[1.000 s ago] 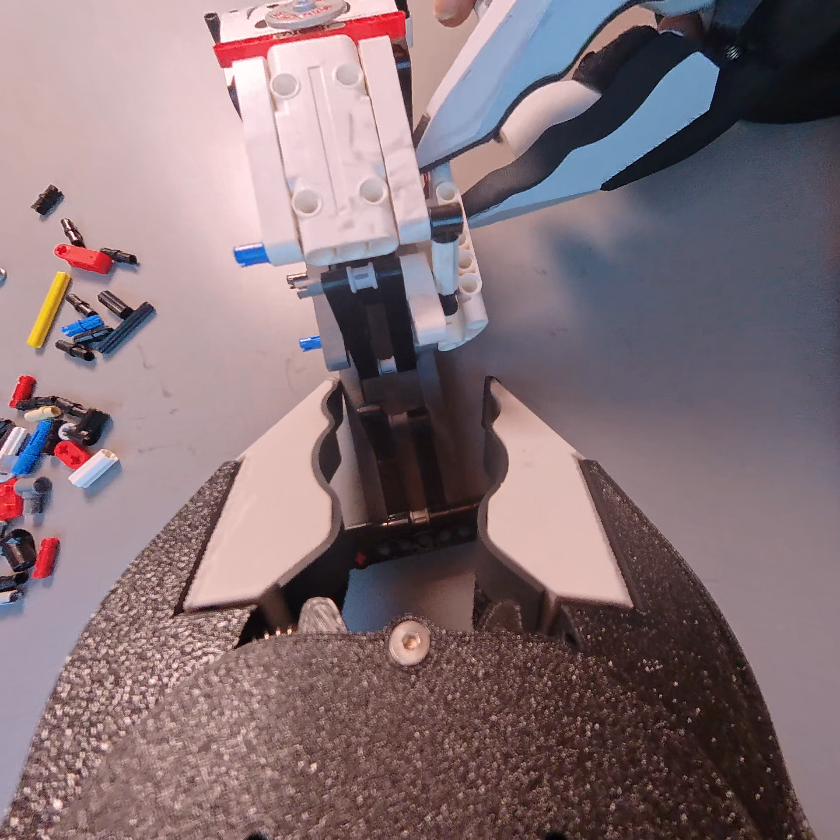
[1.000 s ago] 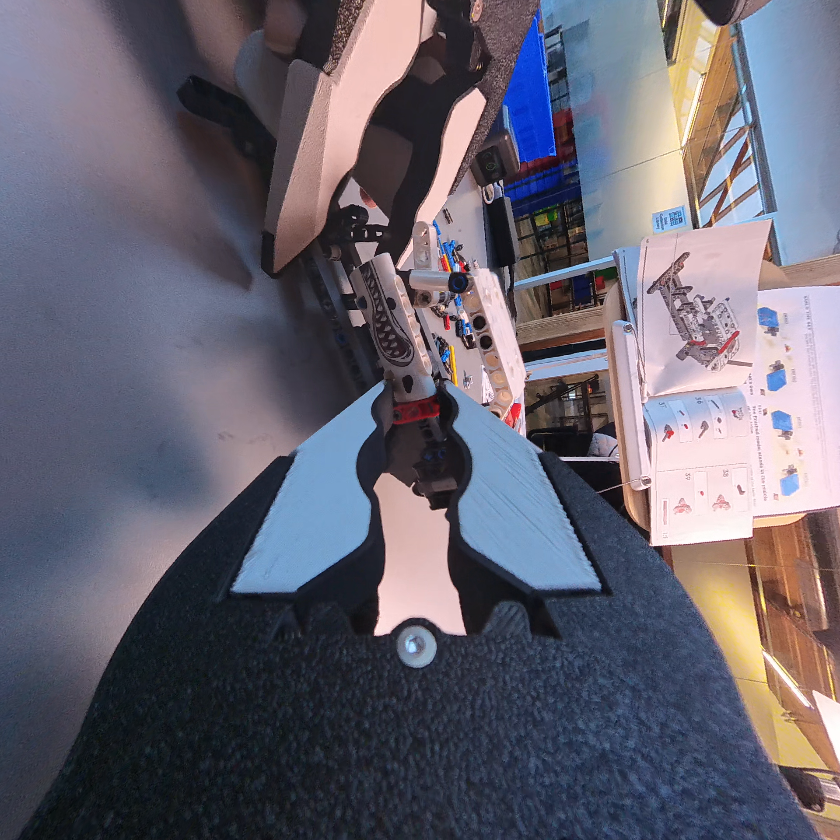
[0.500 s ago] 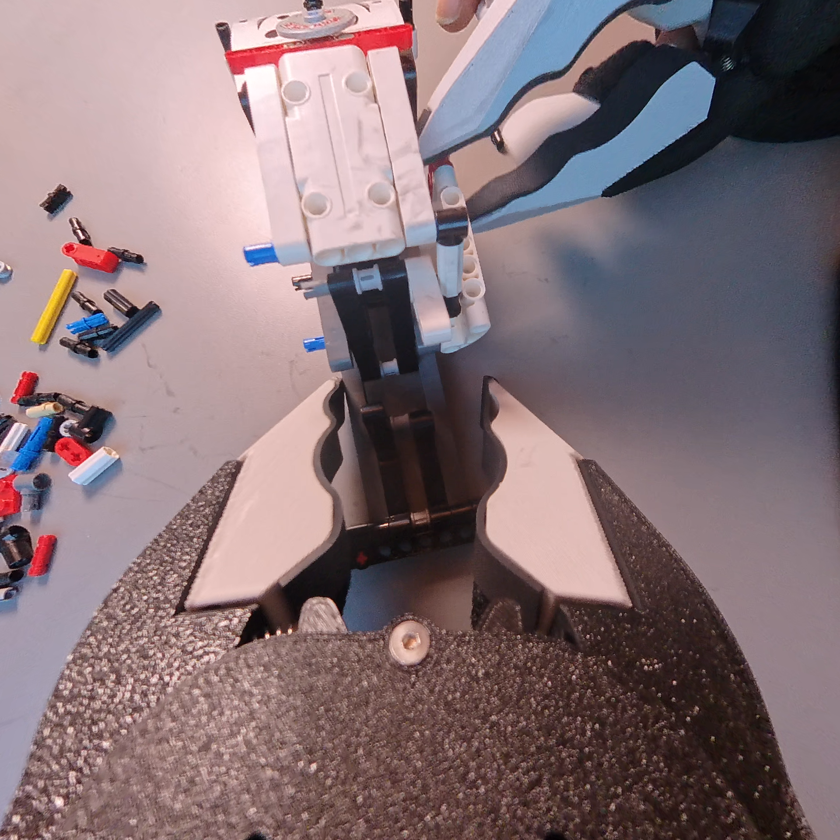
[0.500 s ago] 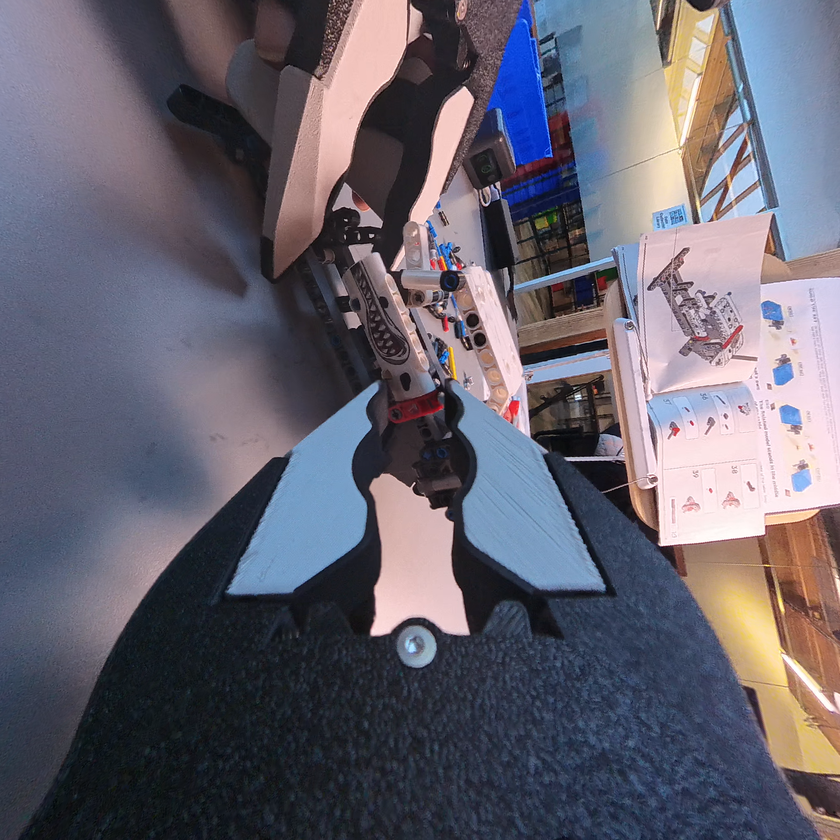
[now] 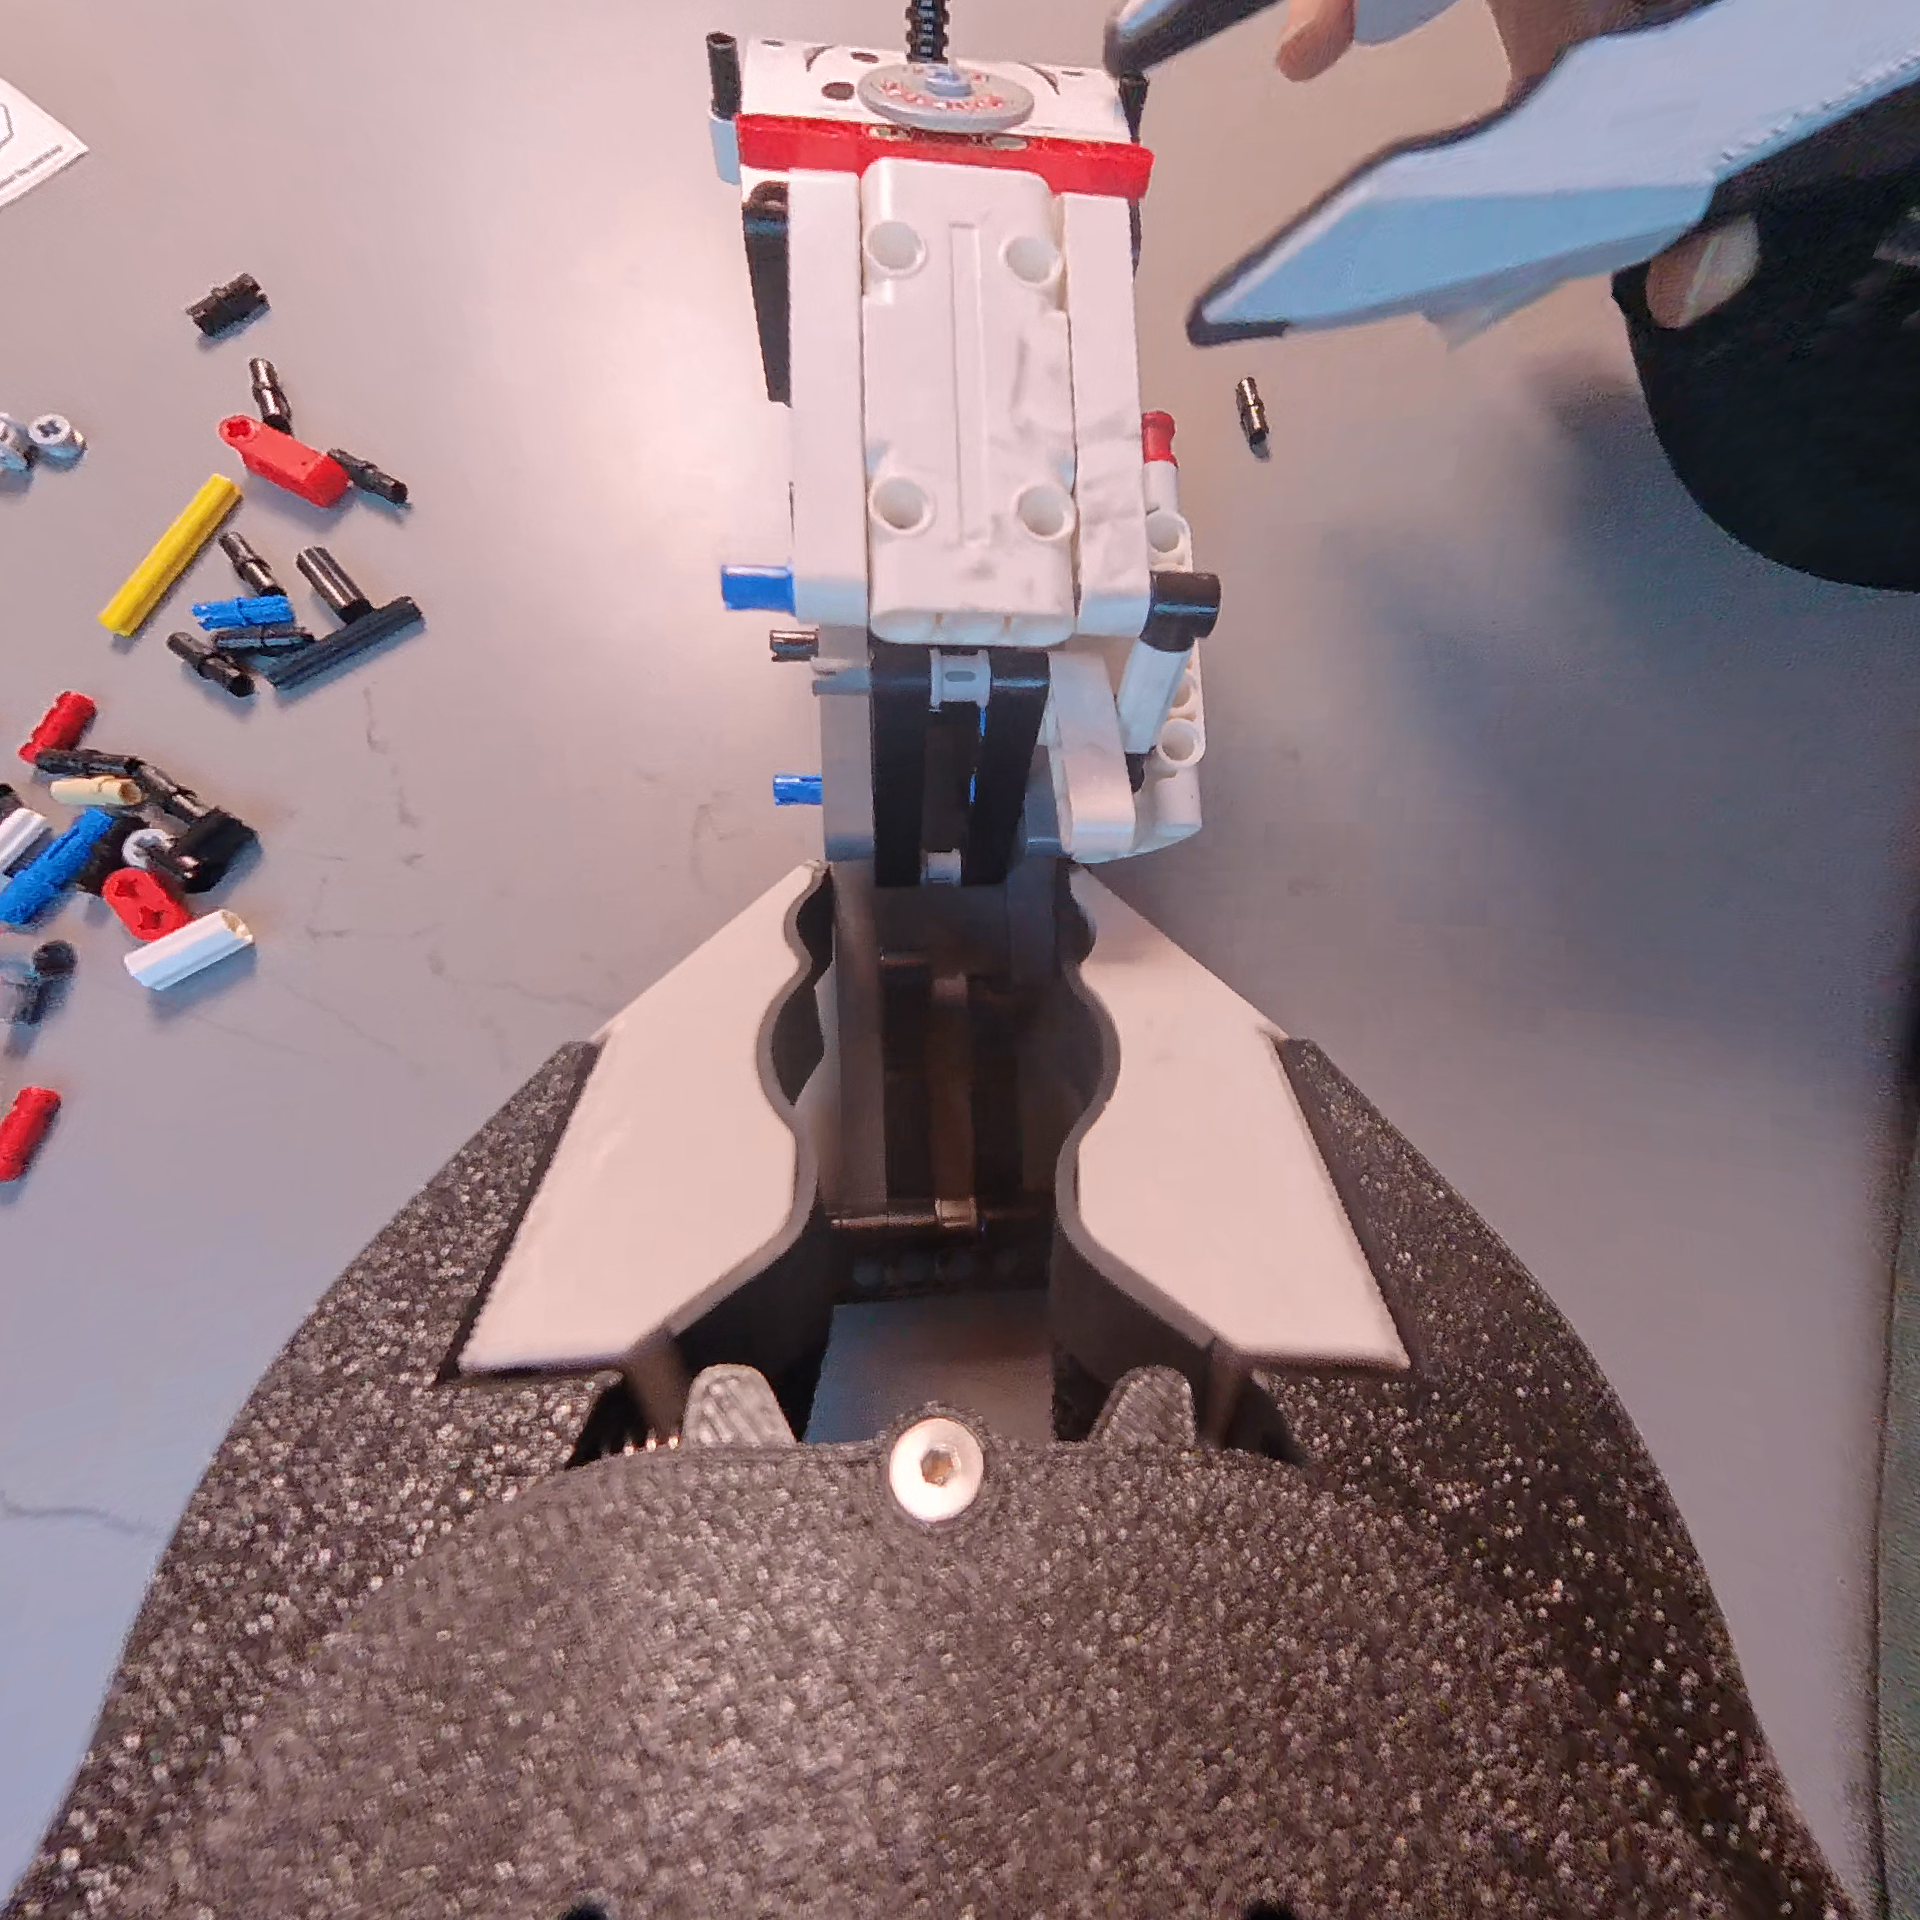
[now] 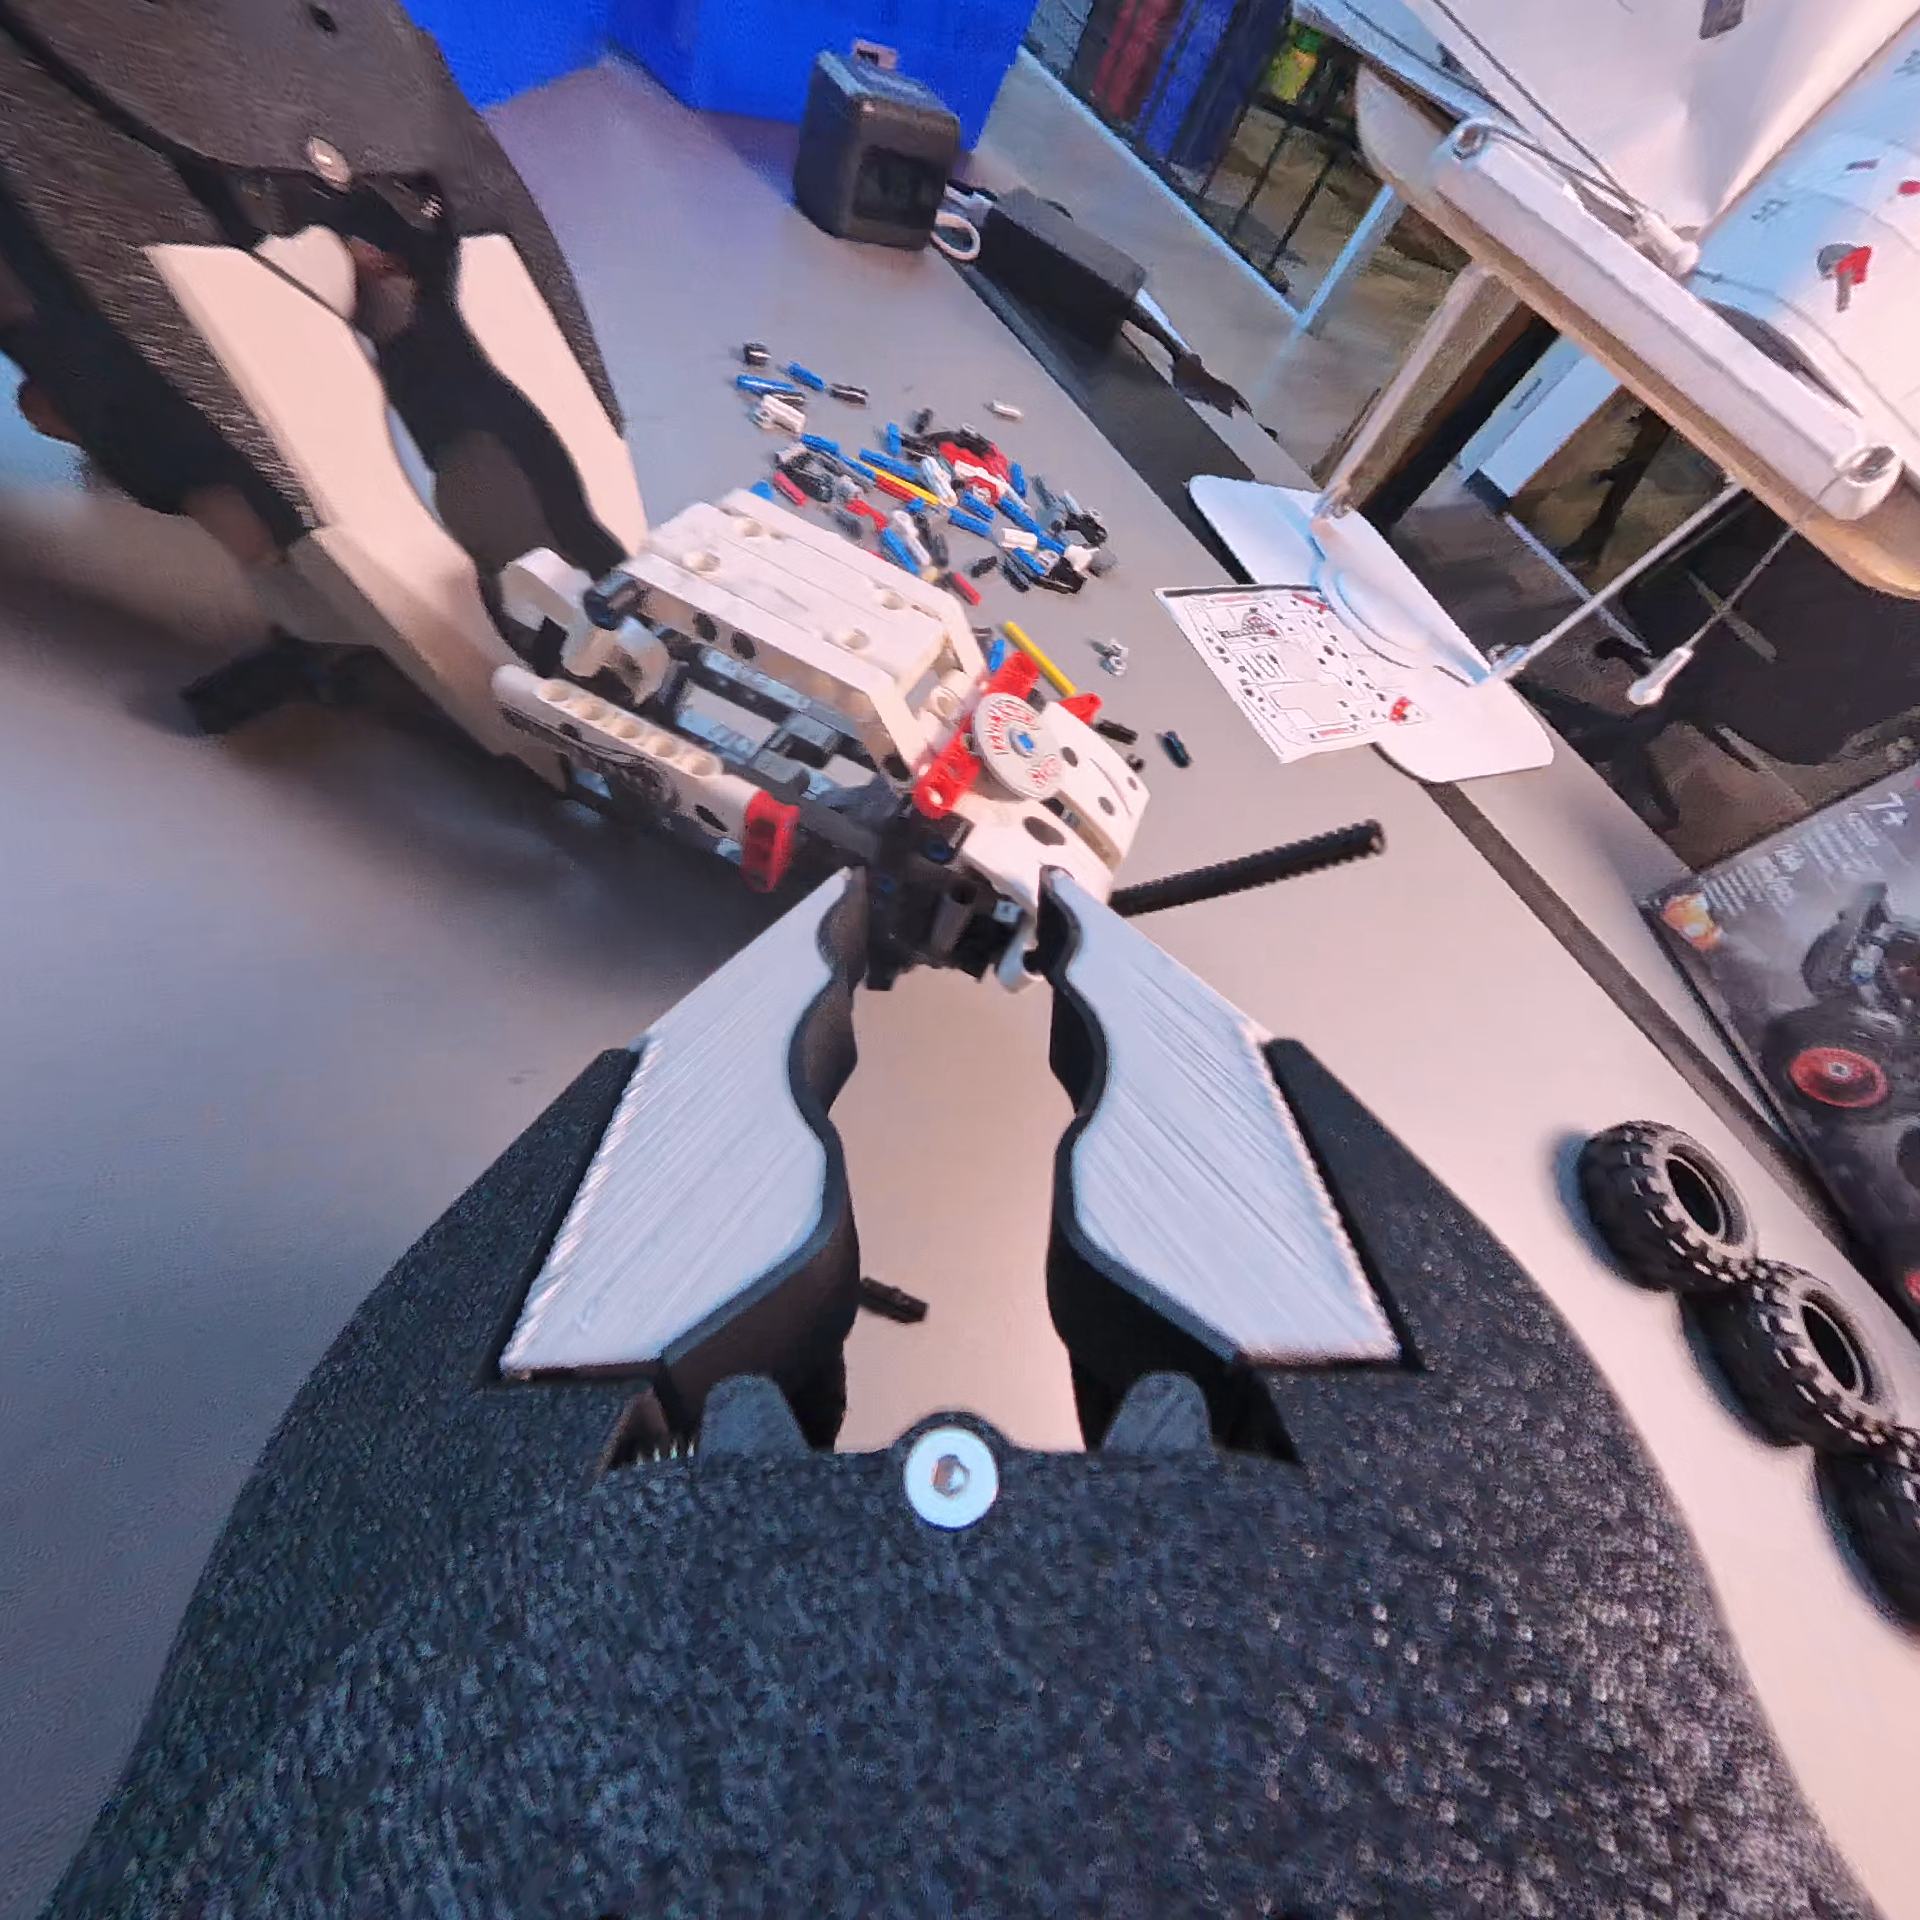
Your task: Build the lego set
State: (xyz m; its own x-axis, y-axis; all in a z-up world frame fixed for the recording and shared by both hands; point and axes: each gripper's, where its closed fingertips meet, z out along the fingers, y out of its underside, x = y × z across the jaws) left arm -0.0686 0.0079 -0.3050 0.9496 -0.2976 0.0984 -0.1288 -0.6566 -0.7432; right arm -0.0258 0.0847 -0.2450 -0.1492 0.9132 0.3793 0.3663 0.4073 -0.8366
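The white, red and black lego model (image 5: 966,416) lies on the grey table, also in the right wrist view (image 6: 790,613). My left gripper (image 5: 951,883) is shut on its black and grey rear frame; it also shows in the right wrist view (image 6: 566,629). My right gripper (image 6: 945,904) is open, blurred, with its tips at the model's front end by the red beam and grey disc. One of its fingers (image 5: 1507,208) hovers right of the model, apart from it. A small black pin (image 5: 1254,416) lies on the table beside the model.
Loose small parts (image 5: 156,727) lie left of the model, also in the right wrist view (image 6: 935,488). Black tyres (image 6: 1745,1278), the set's box (image 6: 1818,987), a sticker sheet (image 6: 1288,655), a booklet stand (image 6: 1662,260) and a black adapter (image 6: 873,156) sit around.
My right gripper has let go of the white side piece on the model's right side, opened, and swung round to the model's front end. My left gripper keeps its hold.
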